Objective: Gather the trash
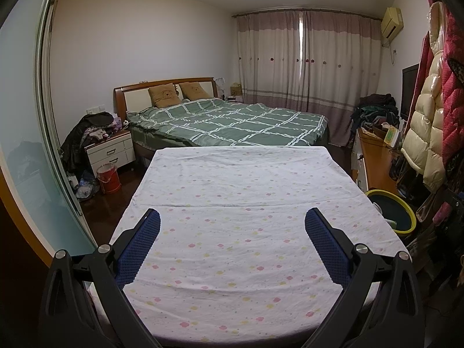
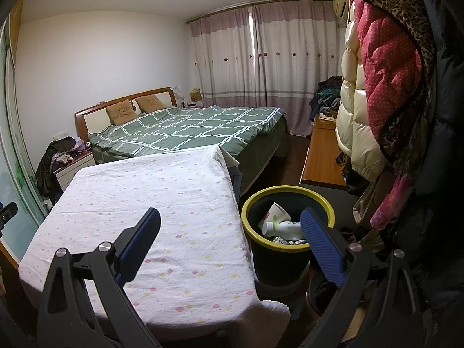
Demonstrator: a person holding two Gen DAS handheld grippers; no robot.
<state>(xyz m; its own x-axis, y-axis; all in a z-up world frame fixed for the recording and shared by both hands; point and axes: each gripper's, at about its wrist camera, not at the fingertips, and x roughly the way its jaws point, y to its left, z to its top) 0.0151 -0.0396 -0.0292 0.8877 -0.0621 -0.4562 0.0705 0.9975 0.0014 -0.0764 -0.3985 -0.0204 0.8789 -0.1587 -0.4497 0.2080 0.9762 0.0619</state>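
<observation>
Nearest the lens in the left wrist view: the left gripper [image 1: 232,223], black arms with blue textured pads, fingers [image 1: 139,246] spread wide, nothing between them. Under and ahead of it, a table draped in a white cloth [image 1: 232,191] dotted with small pink and yellow flowers. The cloth surface carries nothing.

Right wrist view: the right gripper [image 2: 230,223] likewise spread apart and holding nothing. Its left finger [image 2: 139,246] hangs over the cloth [image 2: 162,203]; its right finger [image 2: 322,246] overlaps the near rim of the trash bin [image 2: 319,200].

Bin: black body, yellow rim, standing on the floor just beside the table's right edge. Inside: a paper cup [image 2: 274,213] with green spots, lying tilted; a white bottle [image 2: 281,229] with a pale green label, on its side; a further printed wrapper or carton below it. Print on these is too small to read. In the left view the bin [image 1: 406,211] sits to the right of the table, well outside the left gripper's fingers.

Beyond the table: bed with green checked duvet [image 1: 232,121], two tan pillows [image 1: 165,95] bearing a bear face, wooden headboard. Nightstand [image 1: 111,150] piled with clothes, red bucket [image 1: 108,178] beside it on the floor. Closed pale curtains [image 1: 307,66] with a row of small flowers. Air conditioner [image 1: 392,21] high on the right wall. Padded coats [image 2: 377,87], cream and red dotted, hang at right.
</observation>
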